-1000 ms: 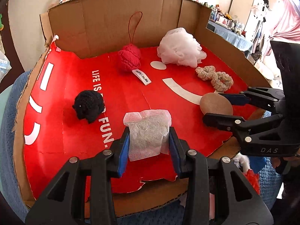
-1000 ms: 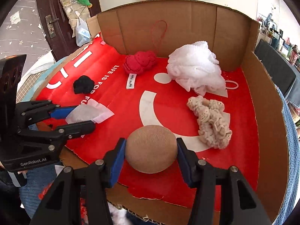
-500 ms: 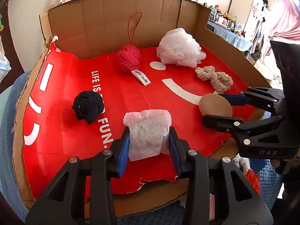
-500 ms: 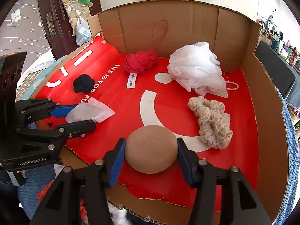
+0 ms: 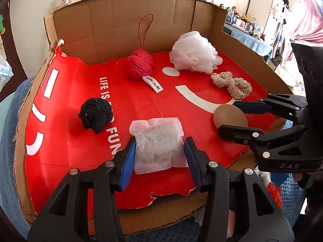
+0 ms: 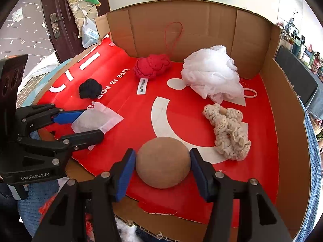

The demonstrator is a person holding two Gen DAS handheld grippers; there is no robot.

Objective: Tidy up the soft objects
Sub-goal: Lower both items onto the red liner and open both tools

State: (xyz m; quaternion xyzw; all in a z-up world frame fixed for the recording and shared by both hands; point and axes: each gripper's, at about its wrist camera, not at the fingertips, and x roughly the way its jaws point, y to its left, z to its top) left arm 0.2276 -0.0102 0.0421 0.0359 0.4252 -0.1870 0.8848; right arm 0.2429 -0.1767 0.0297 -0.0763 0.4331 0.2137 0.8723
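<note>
**A:** Start at the left gripper (image 5: pixel 159 151). What are its jaws doing?

**B:** They have just been opening. The white mesh pouch (image 5: pixel 158 143) lies between the blue pads, but I see a sliver of gap on either side, so I'd call it let go and resting on the red floor of the cardboard box (image 5: pixel 66 133).

**A:** And the right gripper (image 6: pixel 162 167)?

**B:** It straddles the brown round sponge (image 6: pixel 163 162). The pads stand right at its flanks and do not dent it; I read that as released too, though it's close.

**A:** Which way do the things lie from there?

**B:** Take the sponge as the mark. The pouch sits to its left, along the same torn front edge of the box. The cream crochet piece (image 6: pixel 228 133) is just beyond the sponge to the right, the white mesh puff (image 6: pixel 212 76) farther back.

**A:** So each hand is nearest its own item?

**B:** Yes; each thing lies dead ahead between the jaws, so backing straight out should clear it.
</note>
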